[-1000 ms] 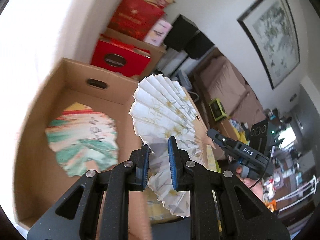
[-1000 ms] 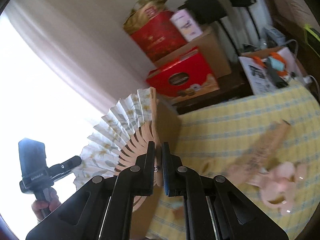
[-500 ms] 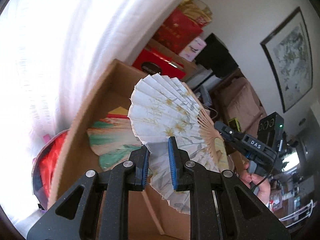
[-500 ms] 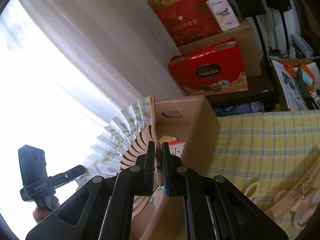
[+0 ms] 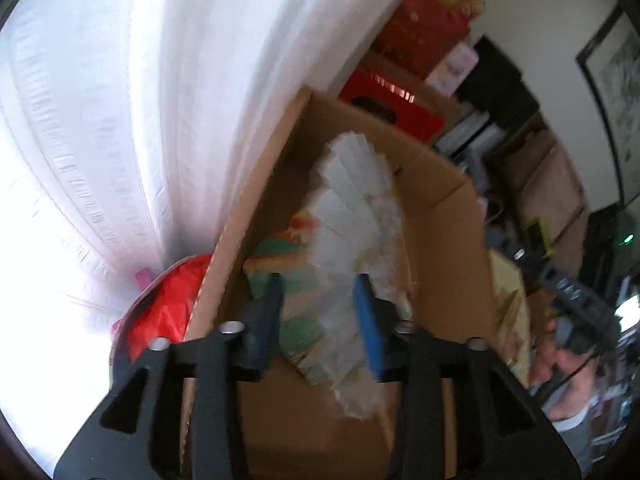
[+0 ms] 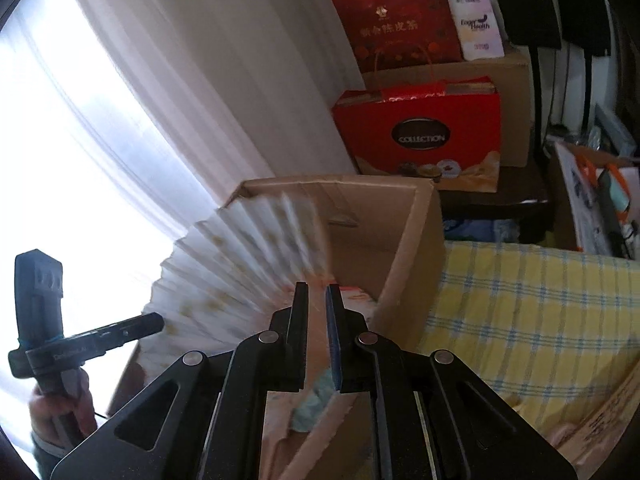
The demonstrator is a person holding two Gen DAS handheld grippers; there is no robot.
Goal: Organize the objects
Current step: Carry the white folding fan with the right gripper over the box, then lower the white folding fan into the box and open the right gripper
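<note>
Left tool opening, white fan loose between; right tool parting off its rib. Release low inside cardboard box — flat atop coloured fan.

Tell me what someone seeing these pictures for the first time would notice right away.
The open white paper fan draws the eye first, spread over the open cardboard box by the bright curtained window. The left gripper and the right gripper are both opening around it, the fan blurred between their pads. Behind the box, a red gift box marked COLLECTION stands out, and a yellow checked cloth covers the table to the right.
</note>
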